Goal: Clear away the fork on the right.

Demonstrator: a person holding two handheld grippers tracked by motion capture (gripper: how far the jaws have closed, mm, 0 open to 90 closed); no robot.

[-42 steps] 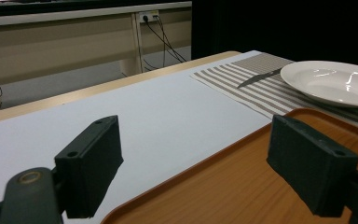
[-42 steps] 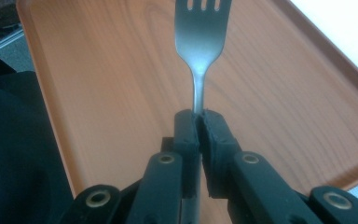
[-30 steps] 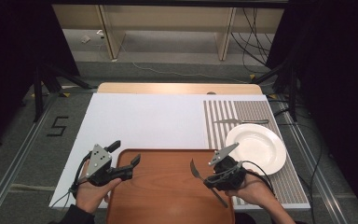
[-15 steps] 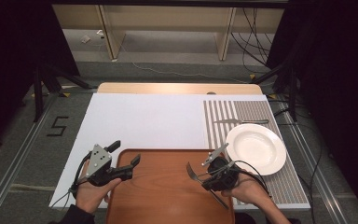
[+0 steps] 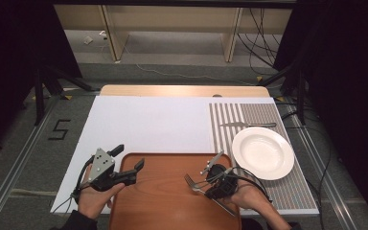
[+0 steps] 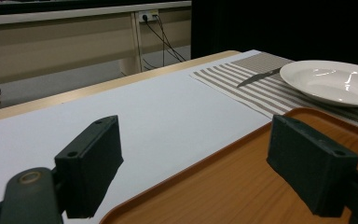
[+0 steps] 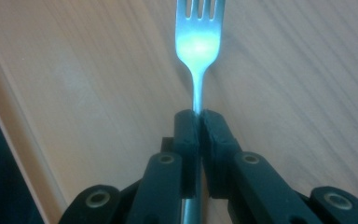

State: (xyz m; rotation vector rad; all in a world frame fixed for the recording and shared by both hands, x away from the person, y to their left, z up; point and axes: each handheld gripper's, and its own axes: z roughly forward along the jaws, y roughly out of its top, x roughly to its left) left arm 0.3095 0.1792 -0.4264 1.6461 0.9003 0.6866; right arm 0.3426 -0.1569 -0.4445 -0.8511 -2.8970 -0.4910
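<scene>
Right tool [image 5: 202, 183] is clamped on the fork [image 7: 198, 42] over the tray [image 5: 163, 201], left tool [image 5: 129, 162] gaping empty, so I'd lower it flat and release gently, well short of the tray's rim.

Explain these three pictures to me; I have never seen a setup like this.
A person sits at a table holding a hand tool with two black jaws in each hand. One camera looks down from above; the other two ride on the tools. On the table lie a wooden tray, a striped mat, a white plate and a knife. The right gripper pinches a fork by its handle over the tray. The left gripper is open, holding nothing, at the tray's edge.
</scene>
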